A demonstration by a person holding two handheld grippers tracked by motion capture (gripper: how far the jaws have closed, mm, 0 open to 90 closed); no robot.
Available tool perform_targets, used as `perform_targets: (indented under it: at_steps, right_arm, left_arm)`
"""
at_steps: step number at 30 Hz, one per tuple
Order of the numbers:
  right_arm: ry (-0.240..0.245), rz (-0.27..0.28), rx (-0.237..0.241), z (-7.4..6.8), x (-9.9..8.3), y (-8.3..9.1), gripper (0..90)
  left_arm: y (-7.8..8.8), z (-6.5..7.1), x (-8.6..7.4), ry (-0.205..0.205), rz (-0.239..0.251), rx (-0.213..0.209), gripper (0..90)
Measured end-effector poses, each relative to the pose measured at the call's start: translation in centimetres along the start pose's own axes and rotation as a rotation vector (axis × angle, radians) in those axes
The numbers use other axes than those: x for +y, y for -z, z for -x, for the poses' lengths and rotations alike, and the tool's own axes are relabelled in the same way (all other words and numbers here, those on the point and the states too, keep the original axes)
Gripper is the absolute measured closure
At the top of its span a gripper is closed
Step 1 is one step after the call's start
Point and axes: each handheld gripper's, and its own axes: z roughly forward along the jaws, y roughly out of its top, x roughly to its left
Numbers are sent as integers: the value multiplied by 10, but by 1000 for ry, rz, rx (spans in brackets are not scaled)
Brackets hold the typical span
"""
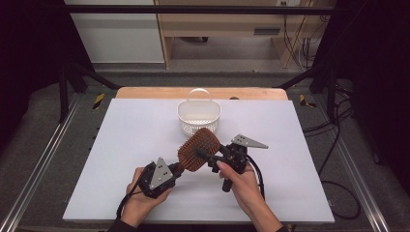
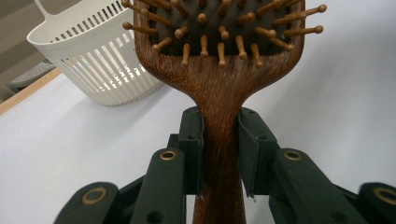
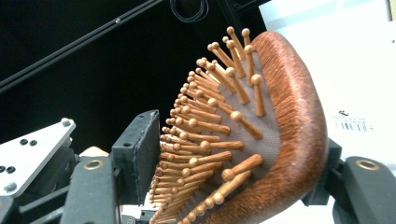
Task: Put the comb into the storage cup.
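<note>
A wooden paddle hairbrush (image 1: pixel 198 149) with wooden pins is held above the white table cover, its head pointing toward the basket. My left gripper (image 1: pixel 177 169) is shut on its handle (image 2: pixel 219 154), a pad pressing each side. My right gripper (image 1: pixel 203 155) comes in from the right and straddles the brush head (image 3: pixel 289 107). One jaw stands just off the pin tips and the other sits behind the wooden back. I see no firm press from the pads, so it reads as open.
A white slatted basket (image 1: pixel 198 116) with a handle stands just beyond the brush at the table's far middle; it looks empty. The white cover (image 1: pixel 125 145) spreads wide to the left and right. Dark frame rails run along both sides.
</note>
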Motion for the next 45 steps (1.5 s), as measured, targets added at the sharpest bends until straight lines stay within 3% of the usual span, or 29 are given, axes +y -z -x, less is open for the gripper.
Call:
perform_targets:
  at_steps: [13, 29, 38, 43, 45]
  right_arm:
    - [-51, 20, 29, 1, 1, 2, 459]
    - [-43, 36, 44, -7, 3, 5, 522]
    - [-41, 49, 28, -10, 3, 6, 527]
    - [-36, 65, 13, -16, 3, 7, 532]
    - [-28, 68, -1, -19, 4, 7, 533]
  left_arm:
    - [-1, 1, 0, 6, 4, 3, 724]
    - [1, -1, 0, 15, 20, -11, 723]
    - [0, -1, -1, 46, 38, -19, 716]
    - [-1, -2, -2, 84, 53, -25, 700]
    - [0, -4, -3, 114, 62, -40, 648]
